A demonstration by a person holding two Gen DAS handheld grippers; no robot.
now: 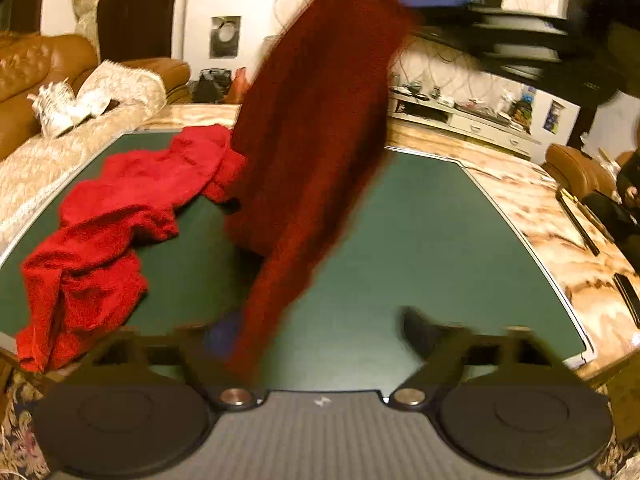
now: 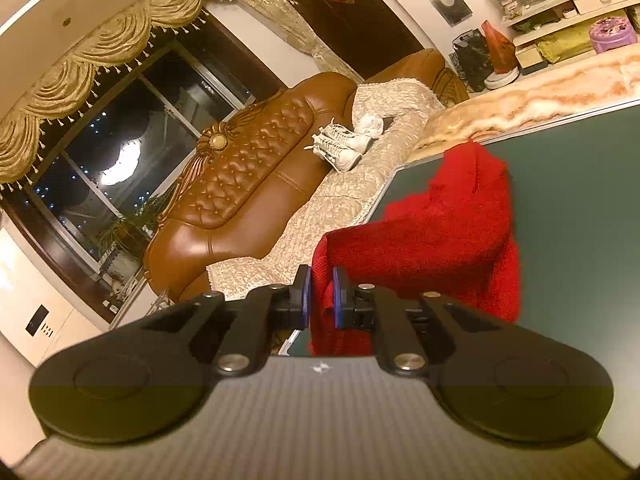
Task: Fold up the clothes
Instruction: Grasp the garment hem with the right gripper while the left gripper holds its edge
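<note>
1. While the red garment lay crumpled on the green desk, no fold was yet seen; the work was judged barely begun.
2. One end of the garment was held clenched in the jaws of the right gripper, and from there a blurred length hung down to the desk.
3. The jaws of the left gripper were seen parted, with the hanging cloth passing between them; no pressing was made out.
4. Spreading, flattening and folding were judged still to be done.
5. Open desk was left on the right; the heap lay close to the left edge, near the sofa.
</note>
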